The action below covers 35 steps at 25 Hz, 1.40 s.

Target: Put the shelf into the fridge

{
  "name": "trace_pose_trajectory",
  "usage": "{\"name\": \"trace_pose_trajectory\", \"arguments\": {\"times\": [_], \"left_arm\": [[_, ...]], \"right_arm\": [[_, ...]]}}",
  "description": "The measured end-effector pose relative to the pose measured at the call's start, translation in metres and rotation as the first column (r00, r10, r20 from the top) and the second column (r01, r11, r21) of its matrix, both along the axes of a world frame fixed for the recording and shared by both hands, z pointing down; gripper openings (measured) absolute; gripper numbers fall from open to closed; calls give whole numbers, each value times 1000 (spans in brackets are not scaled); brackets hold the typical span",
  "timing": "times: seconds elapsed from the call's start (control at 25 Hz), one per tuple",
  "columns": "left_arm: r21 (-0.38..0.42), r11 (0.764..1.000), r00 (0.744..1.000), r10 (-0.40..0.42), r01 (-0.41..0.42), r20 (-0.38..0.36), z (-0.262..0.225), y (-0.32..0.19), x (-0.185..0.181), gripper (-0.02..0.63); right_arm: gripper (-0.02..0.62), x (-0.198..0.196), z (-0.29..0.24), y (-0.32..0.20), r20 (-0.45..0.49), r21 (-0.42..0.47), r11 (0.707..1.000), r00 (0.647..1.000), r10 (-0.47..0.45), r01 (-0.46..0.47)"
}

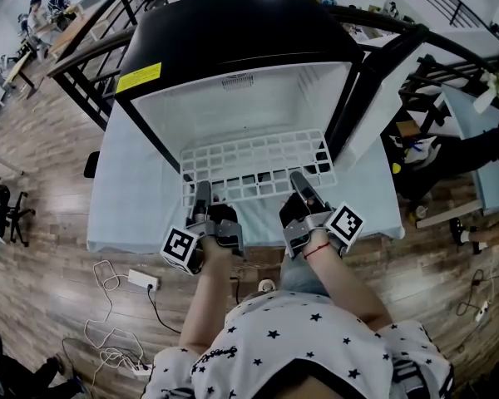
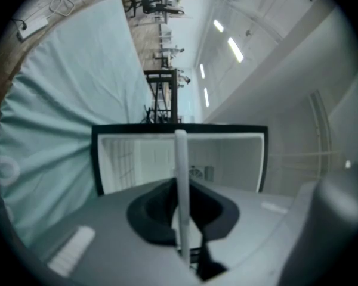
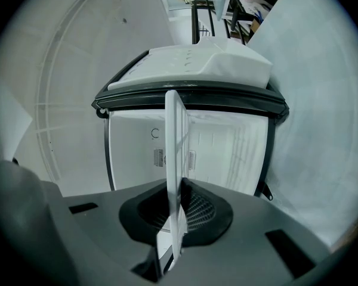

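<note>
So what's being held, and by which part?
Both grip the white plastic lattice shelf by its near edge: left hand-held gripper toward the left end, right hand-held gripper toward the right.

Floor [image 1: 50,256]: brown wood planks.
Bench [image 1: 108,214]: draped in pale blue cloth.
Power strip [image 1: 143,279]: 1, white, on the floor near the bench's left corner.
Cable [image 1: 115,357]: white, in loose loops beside the strip.
Office chair [image 1: 8,214]: 1, black, far left.

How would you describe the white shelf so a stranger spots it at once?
Find the open black fridge with the white interior. At its mouth lies a flat white plastic shelf, held by the left gripper and right gripper. Only it is a lattice of square holes.
</note>
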<state>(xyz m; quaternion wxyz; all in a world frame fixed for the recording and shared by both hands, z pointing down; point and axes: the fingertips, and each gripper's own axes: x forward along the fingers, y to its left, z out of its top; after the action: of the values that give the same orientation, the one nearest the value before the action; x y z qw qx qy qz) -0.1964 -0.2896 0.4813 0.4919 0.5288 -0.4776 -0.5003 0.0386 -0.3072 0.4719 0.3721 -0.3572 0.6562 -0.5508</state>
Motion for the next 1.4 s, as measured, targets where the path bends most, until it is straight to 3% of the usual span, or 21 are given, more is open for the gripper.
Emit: {"name": "trace_pose_trajectory", "arguments": {"times": [0.44,1.4], "left_arm": [[0,1000,1000,4,-4,26,-1,2,1,28],[-18,999,999,-35,35,-5,2,-16,1,25]], "right_arm": [[37,1,9,1,13,-28,1000,1000,-6,6],[37,-1,11,-29,5,-41,998,999,-42,42]]}}
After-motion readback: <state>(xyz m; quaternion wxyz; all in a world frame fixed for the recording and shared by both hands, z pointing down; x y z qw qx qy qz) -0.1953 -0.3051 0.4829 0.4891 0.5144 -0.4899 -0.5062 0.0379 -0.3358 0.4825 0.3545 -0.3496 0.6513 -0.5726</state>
